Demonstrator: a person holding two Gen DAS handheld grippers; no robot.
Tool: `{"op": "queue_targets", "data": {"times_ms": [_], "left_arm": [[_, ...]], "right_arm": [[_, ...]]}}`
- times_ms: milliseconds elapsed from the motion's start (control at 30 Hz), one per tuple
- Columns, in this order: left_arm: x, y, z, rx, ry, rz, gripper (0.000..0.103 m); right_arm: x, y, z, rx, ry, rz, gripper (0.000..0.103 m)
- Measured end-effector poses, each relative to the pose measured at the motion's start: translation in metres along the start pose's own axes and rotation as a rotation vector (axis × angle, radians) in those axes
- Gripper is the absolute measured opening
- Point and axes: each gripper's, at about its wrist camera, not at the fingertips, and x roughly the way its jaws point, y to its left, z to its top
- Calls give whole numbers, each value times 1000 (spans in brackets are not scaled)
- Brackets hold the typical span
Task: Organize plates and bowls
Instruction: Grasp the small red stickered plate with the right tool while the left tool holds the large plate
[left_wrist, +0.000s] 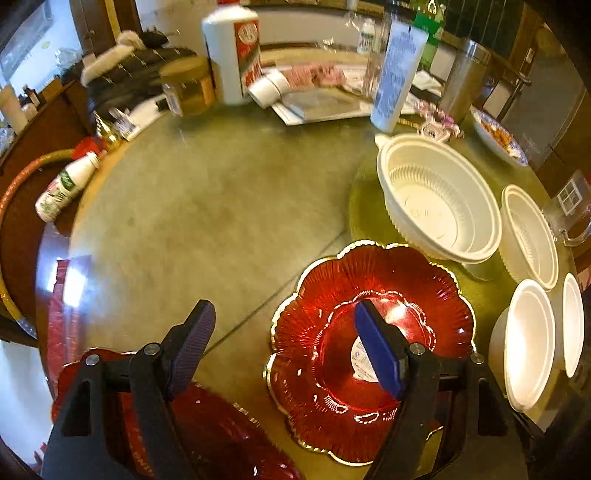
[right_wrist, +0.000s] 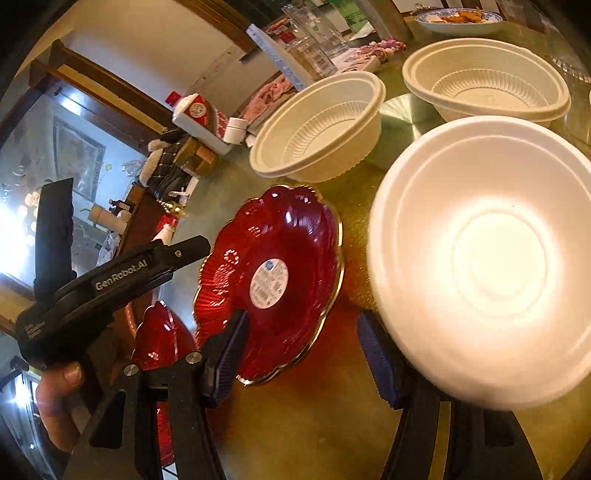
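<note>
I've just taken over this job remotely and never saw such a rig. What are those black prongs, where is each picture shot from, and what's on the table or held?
No robot arm: a person carries a two-finger gripper in each hand, with a fisheye camera looking along the fingers. One picture comes from the left gripper, the other from the right gripper; the left one also shows there, hand-held. Both stand open, gripping nothing. On the glass table lie a red scalloped plate, another red plate, ribbed white bowls and smooth white bowls, among bottles and clutter.
</note>
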Motion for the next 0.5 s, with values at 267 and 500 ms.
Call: {"op": "queue_targets", "data": {"times_ms": [267, 500], "left_arm": [[32, -11, -6, 40, 85, -6, 64], [18, -10, -6, 40, 43, -3, 29]], "right_arm": [[10, 0, 3, -9, 20, -24, 14], [3, -2, 3, -21, -15, -47, 12]]}}
